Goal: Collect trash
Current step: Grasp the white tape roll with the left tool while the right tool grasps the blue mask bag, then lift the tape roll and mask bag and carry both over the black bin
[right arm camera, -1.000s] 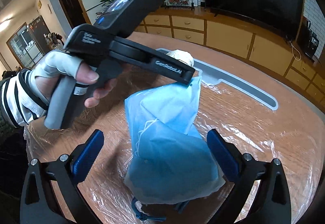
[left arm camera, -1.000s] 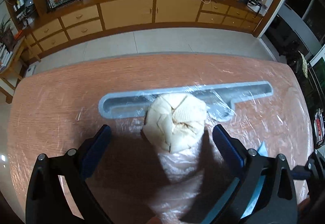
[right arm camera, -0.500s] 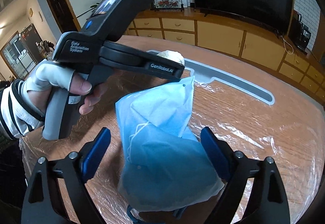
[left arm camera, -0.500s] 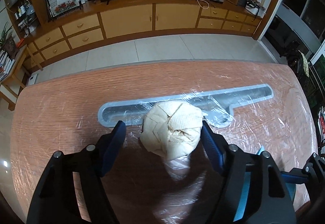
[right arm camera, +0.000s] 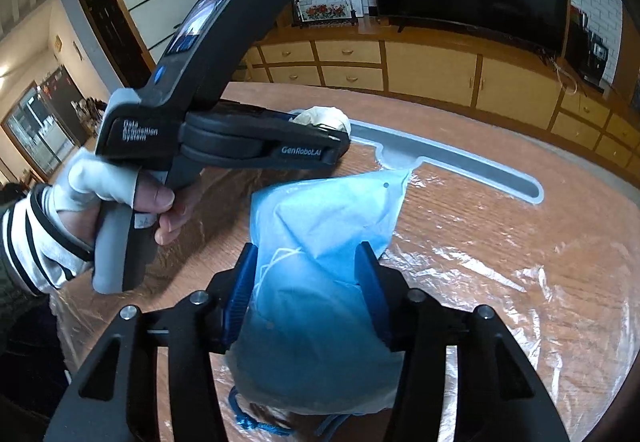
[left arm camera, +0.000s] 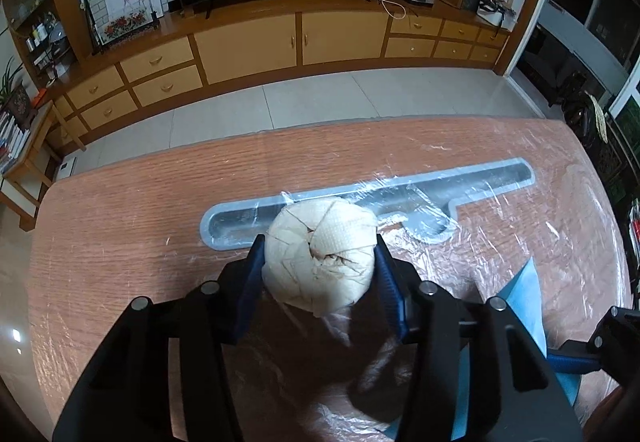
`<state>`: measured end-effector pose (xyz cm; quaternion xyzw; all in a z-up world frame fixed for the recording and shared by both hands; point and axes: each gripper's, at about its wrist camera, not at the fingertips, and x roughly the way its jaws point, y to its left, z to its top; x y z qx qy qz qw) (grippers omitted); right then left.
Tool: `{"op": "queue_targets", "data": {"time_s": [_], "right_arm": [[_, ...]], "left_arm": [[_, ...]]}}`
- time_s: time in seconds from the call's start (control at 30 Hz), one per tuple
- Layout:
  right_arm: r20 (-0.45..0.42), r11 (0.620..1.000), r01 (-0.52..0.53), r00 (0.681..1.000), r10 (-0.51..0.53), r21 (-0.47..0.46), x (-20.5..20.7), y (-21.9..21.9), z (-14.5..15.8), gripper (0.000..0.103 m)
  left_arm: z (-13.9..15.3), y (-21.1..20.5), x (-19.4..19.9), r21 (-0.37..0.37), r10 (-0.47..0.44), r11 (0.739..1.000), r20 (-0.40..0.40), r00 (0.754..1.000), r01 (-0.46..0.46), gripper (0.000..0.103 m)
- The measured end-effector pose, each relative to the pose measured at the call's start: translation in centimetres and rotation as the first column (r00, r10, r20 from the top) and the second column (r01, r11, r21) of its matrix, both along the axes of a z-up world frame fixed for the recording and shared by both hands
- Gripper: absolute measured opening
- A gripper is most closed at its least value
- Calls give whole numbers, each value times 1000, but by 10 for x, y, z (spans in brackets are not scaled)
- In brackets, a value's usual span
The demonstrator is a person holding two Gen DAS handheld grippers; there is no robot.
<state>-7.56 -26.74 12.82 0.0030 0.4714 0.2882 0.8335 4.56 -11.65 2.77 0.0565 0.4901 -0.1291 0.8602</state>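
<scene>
A crumpled cream paper ball [left arm camera: 320,256] lies on the wooden table, and my left gripper [left arm camera: 320,274] is shut on it, one blue pad on each side. The ball also shows in the right wrist view [right arm camera: 324,117] at the tip of the left gripper [right arm camera: 320,129]. A light blue plastic bag [right arm camera: 316,250] with white string inside stands on the table, and my right gripper [right arm camera: 306,282] is shut on its middle. A corner of the bag shows in the left wrist view [left arm camera: 528,302].
The round wooden table [left arm camera: 120,222] is covered with crinkled clear film. A long grey recessed tray [left arm camera: 480,181] lies across it just beyond the ball. A blue cord [right arm camera: 256,422] lies under the bag. A tiled floor and cabinets lie past the far edge.
Both grippers have closed from wide open: the left onto the paper ball, the right onto the blue bag. The left gripper has also moved forward around the ball.
</scene>
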Motion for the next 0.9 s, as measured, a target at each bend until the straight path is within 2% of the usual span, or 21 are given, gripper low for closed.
{"op": "queue_targets", "data": {"time_s": [0.13,0.3,0.5,0.63,0.67,0.7,0.77,0.8,0.9], "right_arm": [[0,1000,3,1000,-3,8,0,-1,0,48],[2,999,21,1000,-21,26,0,-10,0,43],[-25,994,53,998,-51,94,3,-21,1,35],[-10,996,50,999,-49,80,0,-19,3,36],[5,997,52,999,-52,56,-2,-18,3,49],[35,997,74,997,-74,-1,-4,-15,6,70],[63,994,105,993,-104,-20,-9,-14,9,84],[58,993,113,992,-111,-17,-9,-14,9,86],[-33,994,102,994,-104,-49,2,-4,-3,89]], "left_arm": [[2,1,-3,24,-2,1000,39,999,1,52],[11,11,-7,1,20,1000,75,997,-20,52],[23,15,-25,-28,14,1000,98,995,-11,52],[26,14,-35,-14,-3,1000,111,994,5,52],[27,15,-37,-14,-6,1000,113,994,7,52],[28,16,-39,-17,-5,1000,114,993,7,52],[30,19,-41,-28,1,1000,114,993,2,52],[31,20,-42,-34,5,999,113,994,-1,52],[31,25,-44,-39,12,999,111,994,-8,52]]}}
